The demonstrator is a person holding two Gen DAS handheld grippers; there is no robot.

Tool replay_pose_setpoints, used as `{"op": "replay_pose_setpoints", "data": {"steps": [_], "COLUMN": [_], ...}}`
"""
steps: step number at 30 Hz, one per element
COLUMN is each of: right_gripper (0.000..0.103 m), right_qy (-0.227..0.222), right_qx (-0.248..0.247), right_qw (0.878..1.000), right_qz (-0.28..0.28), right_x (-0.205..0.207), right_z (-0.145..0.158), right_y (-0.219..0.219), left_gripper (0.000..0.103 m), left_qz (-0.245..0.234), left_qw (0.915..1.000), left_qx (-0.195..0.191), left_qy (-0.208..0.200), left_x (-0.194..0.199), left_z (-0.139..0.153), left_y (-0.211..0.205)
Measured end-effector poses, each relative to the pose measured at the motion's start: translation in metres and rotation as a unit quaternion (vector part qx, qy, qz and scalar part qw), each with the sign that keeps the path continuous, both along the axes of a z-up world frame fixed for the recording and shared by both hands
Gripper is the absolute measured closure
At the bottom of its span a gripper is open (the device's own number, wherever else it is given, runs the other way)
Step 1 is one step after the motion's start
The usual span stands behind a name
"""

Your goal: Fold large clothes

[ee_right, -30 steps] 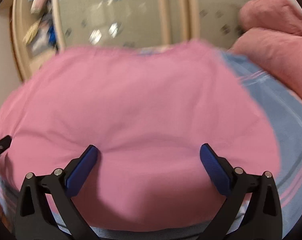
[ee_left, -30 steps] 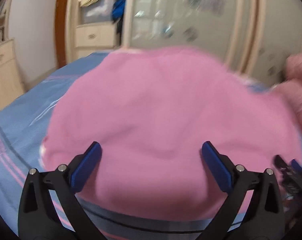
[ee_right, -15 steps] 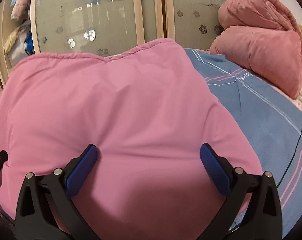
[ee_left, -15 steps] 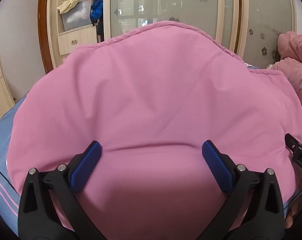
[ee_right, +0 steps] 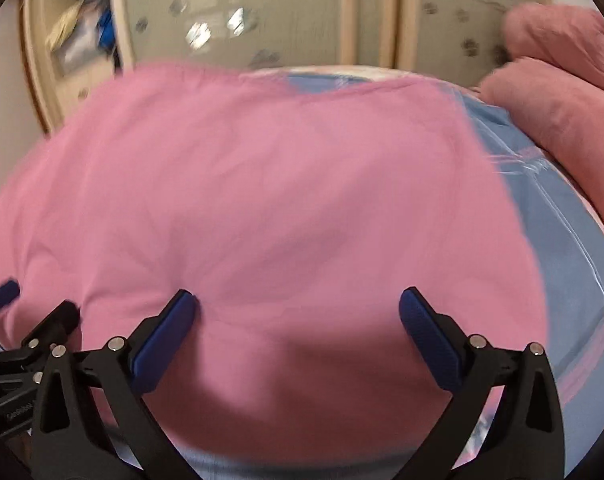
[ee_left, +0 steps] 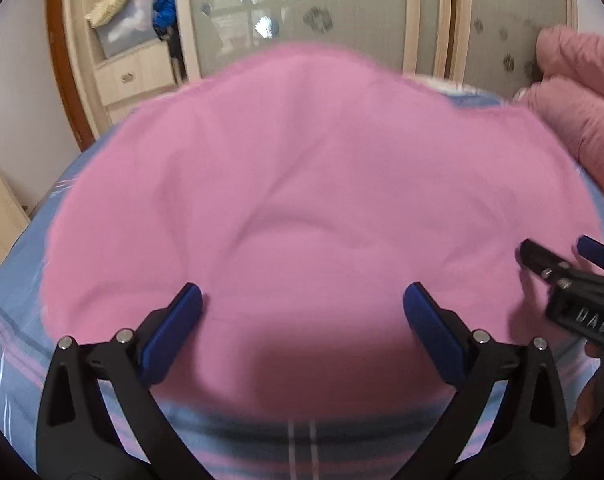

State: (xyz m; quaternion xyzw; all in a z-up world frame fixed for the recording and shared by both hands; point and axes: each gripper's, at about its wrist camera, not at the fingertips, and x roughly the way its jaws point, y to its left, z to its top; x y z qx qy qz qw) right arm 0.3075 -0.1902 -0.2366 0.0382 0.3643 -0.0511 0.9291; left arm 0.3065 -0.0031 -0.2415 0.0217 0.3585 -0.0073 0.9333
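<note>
A large pink garment (ee_left: pixel 302 184) lies spread on the blue striped bed (ee_left: pixel 18 320); it also fills the right wrist view (ee_right: pixel 262 200). My left gripper (ee_left: pixel 302 300) is open, its jaws wide apart over the garment's near edge. My right gripper (ee_right: pixel 298 304) is open too, over the garment's near right part. The right gripper shows at the right edge of the left wrist view (ee_left: pixel 565 256). The left gripper shows at the left edge of the right wrist view (ee_right: pixel 26 320). Neither holds cloth. Both views are motion-blurred.
A rolled dusty-pink quilt (ee_right: pixel 561 92) lies at the far right of the bed. Wardrobe sliding doors (ee_left: pixel 341 12) stand behind the bed. An open shelf with drawers and clutter (ee_left: pixel 130 40) is at the far left. Bare blue sheet (ee_right: pixel 549 208) shows right of the garment.
The garment had risen in a high mound half a second ago and now lies lower and flatter on the bed. Both grippers stay open and have drawn back slightly.
</note>
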Motion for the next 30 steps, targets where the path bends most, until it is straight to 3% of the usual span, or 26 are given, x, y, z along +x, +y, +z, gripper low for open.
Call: {"op": "replay_pose_setpoints", "data": {"steps": [6, 11, 14, 17, 21, 25, 30], "right_gripper": [0.001, 0.001, 0.001, 0.001, 0.001, 0.001, 0.001], "right_qy": [-0.074, -0.132, -0.145, -0.146, -0.147, -0.127, -0.121], "right_qx": [-0.004, -0.054, -0.07, -0.067, -0.045, -0.02, -0.029], "right_qw": [0.997, 0.99, 0.987, 0.987, 0.988, 0.992, 0.992], "right_qz": [-0.006, -0.006, -0.021, -0.028, -0.017, 0.006, 0.014], "right_x": [-0.086, -0.164, -0.202, -0.23, -0.256, -0.266, -0.276], "right_z": [0.064, 0.14, 0.173, 0.189, 0.197, 0.197, 0.193], "right_y": [0.007, 0.028, 0.035, 0.037, 0.041, 0.053, 0.074], "left_gripper": [0.002, 0.002, 0.002, 0.002, 0.002, 0.002, 0.002], "left_qz": [-0.009, 0.011, 0.017, 0.016, 0.037, 0.041, 0.039], "left_qw": [0.998, 0.9912, 0.991, 0.9901, 0.9858, 0.987, 0.9869], "left_qx": [-0.025, -0.009, -0.026, -0.046, -0.042, -0.049, -0.068], "left_qy": [-0.057, -0.131, -0.13, -0.132, -0.158, -0.147, -0.141], "left_x": [-0.1, -0.179, -0.204, -0.227, -0.265, -0.282, -0.294], "left_z": [0.047, 0.118, 0.151, 0.175, 0.193, 0.199, 0.198], "left_y": [-0.001, 0.005, 0.01, 0.016, 0.023, 0.032, 0.05]}}
